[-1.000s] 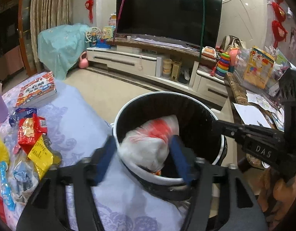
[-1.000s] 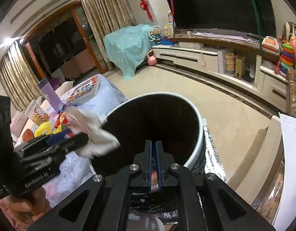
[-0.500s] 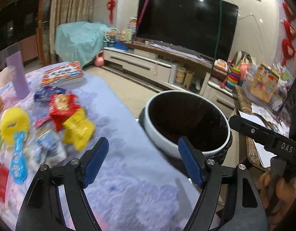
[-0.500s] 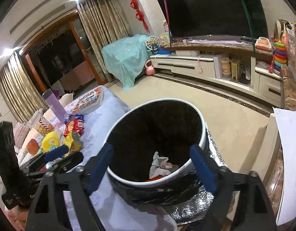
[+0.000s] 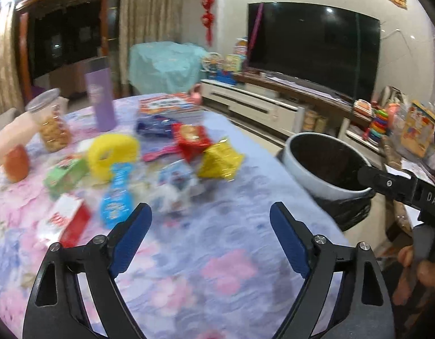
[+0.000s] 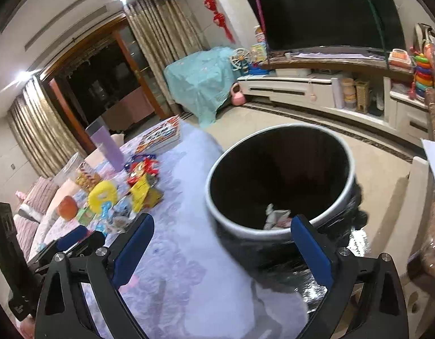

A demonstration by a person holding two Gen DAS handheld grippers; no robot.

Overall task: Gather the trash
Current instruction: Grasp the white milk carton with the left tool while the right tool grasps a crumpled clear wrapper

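A white-rimmed bin with a black liner (image 6: pixel 279 180) stands beside the table; crumpled white wrappers (image 6: pixel 275 217) lie in it. It also shows in the left wrist view (image 5: pixel 324 166). My left gripper (image 5: pixel 210 231) is open and empty above the floral tablecloth (image 5: pixel 217 268), facing a blurred pile of wrappers: a yellow packet (image 5: pixel 220 159), a red packet (image 5: pixel 190 139), a blue packet (image 5: pixel 117 195), a clear wrapper (image 5: pixel 175 186). My right gripper (image 6: pixel 221 240) is open and empty, over the table edge beside the bin.
On the table stand a purple bottle (image 5: pixel 100 101), a snack jar (image 5: pixel 50 124), a yellow ring toy (image 5: pixel 111 152), a green box (image 5: pixel 66 173), a red-white box (image 5: pixel 67 220) and a book (image 5: pixel 166 104). A TV cabinet (image 6: pixel 316 90) lines the far wall.
The left gripper let the white-red bag fall into the bin, then swung left toward the wrappers on the table. The right gripper opened and drew back a little.
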